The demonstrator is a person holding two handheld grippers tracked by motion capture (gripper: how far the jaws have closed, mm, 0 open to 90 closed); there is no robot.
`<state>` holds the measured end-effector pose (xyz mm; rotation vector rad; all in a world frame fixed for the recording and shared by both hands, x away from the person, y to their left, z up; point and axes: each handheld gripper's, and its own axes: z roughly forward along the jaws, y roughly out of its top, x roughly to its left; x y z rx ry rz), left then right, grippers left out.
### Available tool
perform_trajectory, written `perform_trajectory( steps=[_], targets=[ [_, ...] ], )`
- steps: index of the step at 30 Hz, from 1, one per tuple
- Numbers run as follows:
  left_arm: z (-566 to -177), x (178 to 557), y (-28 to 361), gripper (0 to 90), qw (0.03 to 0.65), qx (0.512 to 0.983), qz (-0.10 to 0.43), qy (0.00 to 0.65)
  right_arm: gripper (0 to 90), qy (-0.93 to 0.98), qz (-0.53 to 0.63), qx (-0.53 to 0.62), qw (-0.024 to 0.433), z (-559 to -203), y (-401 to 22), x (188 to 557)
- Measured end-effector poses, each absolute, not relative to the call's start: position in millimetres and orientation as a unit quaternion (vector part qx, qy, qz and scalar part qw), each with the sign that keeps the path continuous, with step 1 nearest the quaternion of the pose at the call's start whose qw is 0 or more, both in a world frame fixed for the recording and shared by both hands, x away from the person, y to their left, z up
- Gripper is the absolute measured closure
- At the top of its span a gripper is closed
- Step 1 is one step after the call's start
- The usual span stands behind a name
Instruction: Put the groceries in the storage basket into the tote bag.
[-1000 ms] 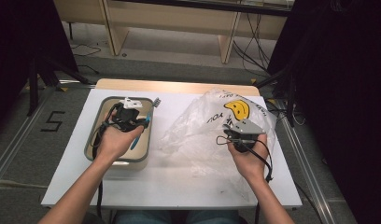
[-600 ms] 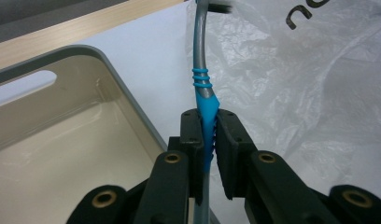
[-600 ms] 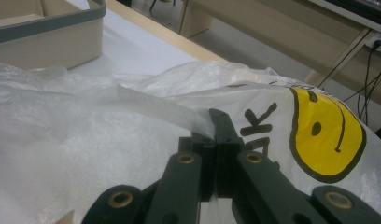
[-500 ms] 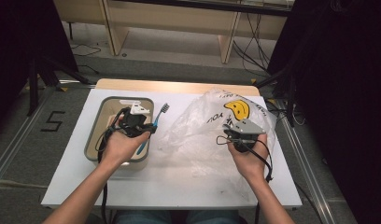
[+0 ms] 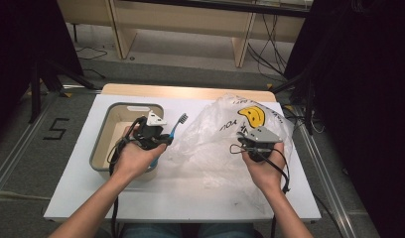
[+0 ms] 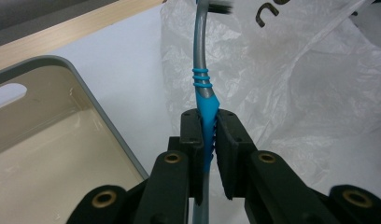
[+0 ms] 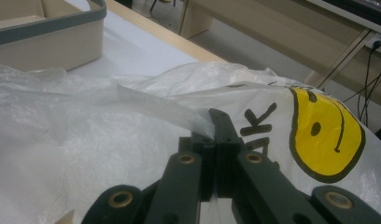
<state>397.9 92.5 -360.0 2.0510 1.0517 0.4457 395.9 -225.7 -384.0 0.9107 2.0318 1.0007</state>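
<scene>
White table (image 5: 200, 198): my left gripper (image 6: 208, 126) clamps the toothbrush (image 6: 201, 79), bristles at 12 o'clock; right gripper (image 7: 215, 128) pinches the plastic bag (image 7: 86, 140), smiley at 3 o'clock.

1. You have a beige bin (image 5: 107, 148) with a grey rim on the left of the white surface (image 5: 200, 191).
2. Beyond the far edge you see a wooden bench (image 5: 190, 15) and loose cables (image 5: 270, 59) on the floor (image 5: 190, 74).
3. A "5" mark (image 5: 56, 128) lies on the floor at left.

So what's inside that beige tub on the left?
The tub's visible floor looks bare. The left gripper, clamping a toothbrush, and the hand cover its near right corner.
</scene>
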Motion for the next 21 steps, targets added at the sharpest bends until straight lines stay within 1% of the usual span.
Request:
perform_trajectory(
  steps=[3, 10, 21],
  targets=[
    [-356, 399, 92, 81.1, 0.388, 0.804, 0.184, 0.411, 90.0, 0.782, 0.385, 0.350, 0.343, -384, -225, 396],
    [-350, 398, 88, 81.2, 0.396, 0.802, 0.188, 0.406, 90.0, 0.782, 0.384, 0.350, 0.343, -384, -226, 396],
    [-347, 394, 80, 81.2, 0.400, 0.806, 0.183, 0.395, 90.0, 0.782, 0.386, 0.349, 0.343, -384, -226, 396]
  ],
)
